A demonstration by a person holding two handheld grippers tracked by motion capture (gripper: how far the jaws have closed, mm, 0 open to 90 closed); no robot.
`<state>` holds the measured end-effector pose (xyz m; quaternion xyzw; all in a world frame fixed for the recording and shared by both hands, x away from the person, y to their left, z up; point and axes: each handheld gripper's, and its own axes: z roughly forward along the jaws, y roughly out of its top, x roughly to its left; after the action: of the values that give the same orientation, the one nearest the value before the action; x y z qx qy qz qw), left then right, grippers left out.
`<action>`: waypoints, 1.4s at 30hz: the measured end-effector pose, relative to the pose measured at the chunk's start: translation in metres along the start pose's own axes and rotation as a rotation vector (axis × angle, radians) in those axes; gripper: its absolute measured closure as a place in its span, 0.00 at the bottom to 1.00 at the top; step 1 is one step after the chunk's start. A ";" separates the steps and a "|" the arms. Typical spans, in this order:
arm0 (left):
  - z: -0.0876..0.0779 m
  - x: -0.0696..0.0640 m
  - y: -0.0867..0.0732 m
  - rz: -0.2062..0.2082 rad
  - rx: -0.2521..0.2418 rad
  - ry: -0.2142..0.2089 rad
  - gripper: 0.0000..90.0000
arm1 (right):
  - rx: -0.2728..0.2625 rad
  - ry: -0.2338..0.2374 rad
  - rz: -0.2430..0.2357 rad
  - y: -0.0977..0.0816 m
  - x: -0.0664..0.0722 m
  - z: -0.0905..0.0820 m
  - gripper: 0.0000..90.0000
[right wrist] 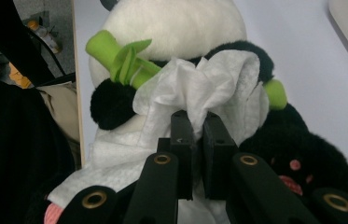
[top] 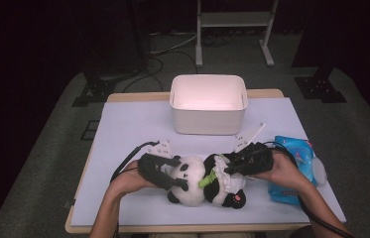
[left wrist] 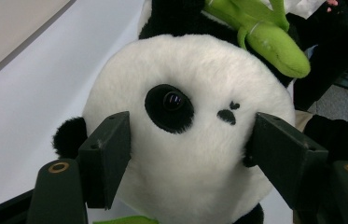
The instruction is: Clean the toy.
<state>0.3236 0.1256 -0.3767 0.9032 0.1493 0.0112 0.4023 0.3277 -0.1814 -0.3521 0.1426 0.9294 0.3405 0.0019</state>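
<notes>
A black-and-white panda plush [top: 192,174] lies on its back near the table's front edge, holding a green bamboo piece [top: 207,179]. My left gripper [top: 177,181] has its jaws on both sides of the panda's head [left wrist: 195,74], and the pads press into the fur. My right gripper [top: 227,166] is shut on a crumpled white wipe [right wrist: 209,88] that rests on the panda's belly beside the bamboo piece [right wrist: 115,53]. The right gripper [right wrist: 198,126] has its two pads close together, with the wipe's fold pinched between them.
A white plastic bin [top: 207,121] stands at the table's back middle. A blue pack of wipes [top: 291,171] lies at the right, under the person's right hand. The pale table mat [top: 133,129] stretches left and behind the panda.
</notes>
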 end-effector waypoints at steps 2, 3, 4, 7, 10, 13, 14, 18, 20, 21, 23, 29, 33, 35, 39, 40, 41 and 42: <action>0.000 0.000 0.000 -0.001 -0.001 -0.001 0.32 | -0.005 -0.002 0.000 -0.002 0.001 0.000 0.94; 0.000 0.000 0.000 -0.001 -0.001 -0.001 0.32 | -0.005 -0.004 0.001 -0.003 0.002 -0.001 0.94; 0.000 0.000 0.000 0.001 0.000 -0.002 0.32 | -0.006 -0.004 0.001 -0.003 0.003 -0.001 0.94; 0.000 0.000 0.000 0.004 0.000 -0.001 0.32 | -0.005 -0.013 0.001 -0.007 0.005 -0.003 0.94; 0.000 -0.001 0.000 0.006 0.001 -0.001 0.32 | -0.003 -0.019 0.004 -0.011 0.008 -0.006 0.94; 0.000 -0.001 0.000 0.003 0.001 0.000 0.32 | 0.003 -0.026 0.007 -0.017 0.008 -0.010 0.94; 0.000 -0.001 0.000 0.001 0.001 0.000 0.32 | 0.003 -0.027 0.015 -0.019 0.008 -0.011 0.94; 0.000 -0.001 0.000 0.001 0.002 0.000 0.32 | -0.002 -0.027 0.043 -0.030 0.006 -0.015 0.94; 0.000 0.000 0.000 0.001 0.006 0.000 0.32 | -0.009 -0.024 0.050 -0.031 0.006 -0.016 0.94; 0.000 0.000 0.000 -0.002 0.006 0.001 0.32 | -0.010 -0.026 0.047 -0.030 0.006 -0.016 0.94; 0.000 0.001 0.000 -0.004 0.009 0.001 0.32 | -0.007 -0.030 0.038 -0.025 0.006 -0.016 0.94; 0.000 0.000 0.000 -0.003 0.007 0.003 0.32 | -0.015 -0.012 -0.024 0.005 0.007 -0.011 0.94; 0.000 0.000 0.000 -0.004 0.012 0.004 0.32 | 0.020 -0.014 -0.059 0.027 0.006 0.002 0.94; 0.000 0.000 -0.001 -0.010 0.008 0.006 0.32 | 0.037 -0.016 -0.073 0.032 0.007 0.007 0.94; -0.001 0.000 -0.001 -0.002 0.010 0.011 0.32 | 0.068 -0.025 -0.069 0.028 0.004 0.007 0.94; -0.002 0.000 -0.001 0.000 0.010 0.011 0.31 | 0.064 -0.027 -0.064 0.025 0.004 0.006 0.94; -0.002 0.000 -0.001 0.003 0.013 0.010 0.30 | 0.062 -0.026 -0.056 0.022 0.003 0.005 0.94; -0.002 0.000 -0.001 0.005 0.015 0.011 0.30 | 0.062 -0.026 -0.049 0.017 0.002 0.004 0.94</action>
<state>0.3229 0.1279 -0.3760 0.9064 0.1493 0.0163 0.3947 0.3309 -0.1656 -0.3441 0.1242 0.9427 0.3092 0.0181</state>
